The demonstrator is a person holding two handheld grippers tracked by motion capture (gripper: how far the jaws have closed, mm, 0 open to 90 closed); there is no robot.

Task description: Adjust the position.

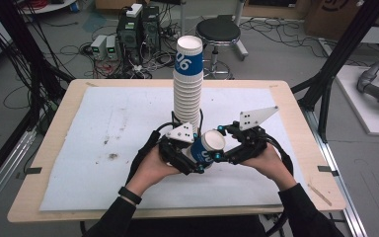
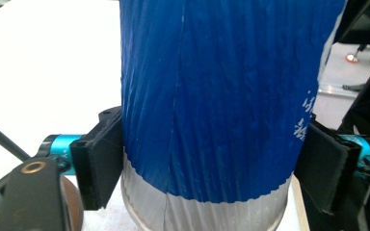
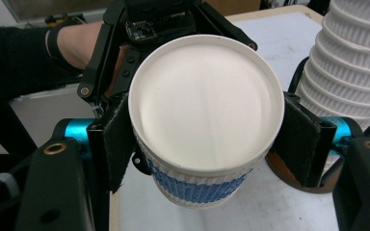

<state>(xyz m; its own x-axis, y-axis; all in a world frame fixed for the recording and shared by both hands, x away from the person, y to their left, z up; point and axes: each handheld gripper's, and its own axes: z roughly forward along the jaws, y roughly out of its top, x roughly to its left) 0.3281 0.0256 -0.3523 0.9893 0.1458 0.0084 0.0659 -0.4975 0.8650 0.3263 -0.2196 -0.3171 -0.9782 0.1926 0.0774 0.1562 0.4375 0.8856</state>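
Note:
A blue-and-white paper cup (image 1: 208, 147) is held tilted just above the table's middle, its mouth toward the upper right. My left gripper (image 1: 197, 157) is shut on the cup's blue body (image 2: 212, 96), with a pad pressed on each side and my left gripper's midpoint (image 2: 207, 159) on the cup. My right gripper (image 1: 218, 143) clamps the rim end; in the right gripper view the white cup mouth (image 3: 204, 103) faces the camera between the pads of my right gripper (image 3: 204, 139). Right behind stands a tall stack of cups (image 1: 187, 94), seen again as the ribbed white stack (image 3: 351, 72).
A white sheet (image 1: 118, 128) covers the wooden table (image 1: 54, 148). Black frame posts (image 1: 345, 44) flank the table. On the floor beyond are a black stool (image 1: 218, 32), computer boxes (image 1: 138, 29) and many cables. A brown disc (image 3: 289, 179) lies at the stack's foot.

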